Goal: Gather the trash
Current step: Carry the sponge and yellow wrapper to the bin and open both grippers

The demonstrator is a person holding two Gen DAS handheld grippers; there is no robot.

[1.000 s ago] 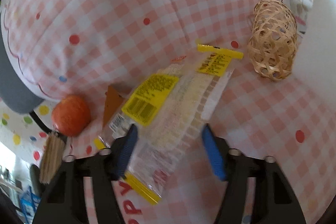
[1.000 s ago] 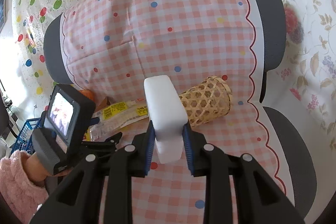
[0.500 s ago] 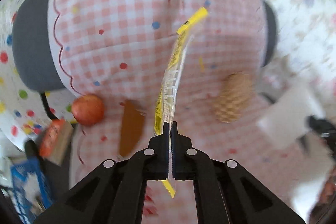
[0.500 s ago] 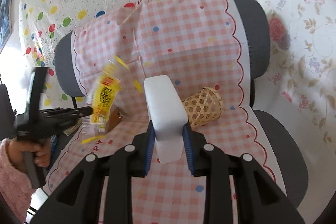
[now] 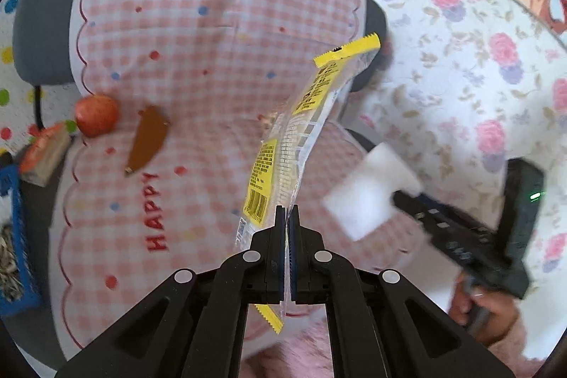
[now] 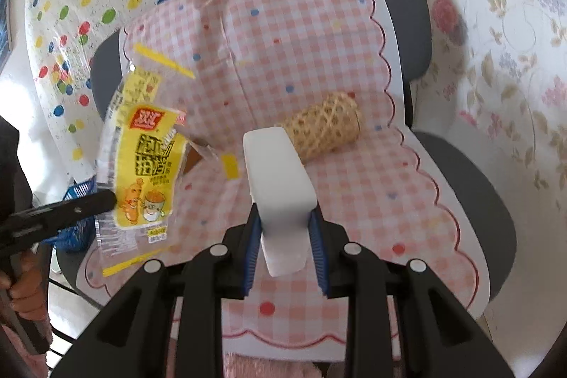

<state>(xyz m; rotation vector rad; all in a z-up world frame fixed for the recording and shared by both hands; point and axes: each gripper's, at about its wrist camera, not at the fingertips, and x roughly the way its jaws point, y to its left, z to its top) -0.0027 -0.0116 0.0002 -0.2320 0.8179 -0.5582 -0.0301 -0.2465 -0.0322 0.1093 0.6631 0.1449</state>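
Wrapper (image 5: 283, 162): 1 (pinched by left gripper (image 5: 287, 218)) | apple (image 5: 96, 114): 1 | basket (image 6: 327, 126): 1

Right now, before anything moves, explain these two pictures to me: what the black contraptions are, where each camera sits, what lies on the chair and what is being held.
No robot here: a person holds a black two-finger gripper in each hand, with a fisheye camera on each looking along its fingers.

The left camera's picture shows the left gripper shut on a clear-and-yellow plastic snack wrapper, lifted off the chair.

The right camera's picture shows the right gripper clamping a white foam block.

On the pink checked chair cover lie a woven bamboo basket tipped on its side, a red apple and a brown flat scrap.
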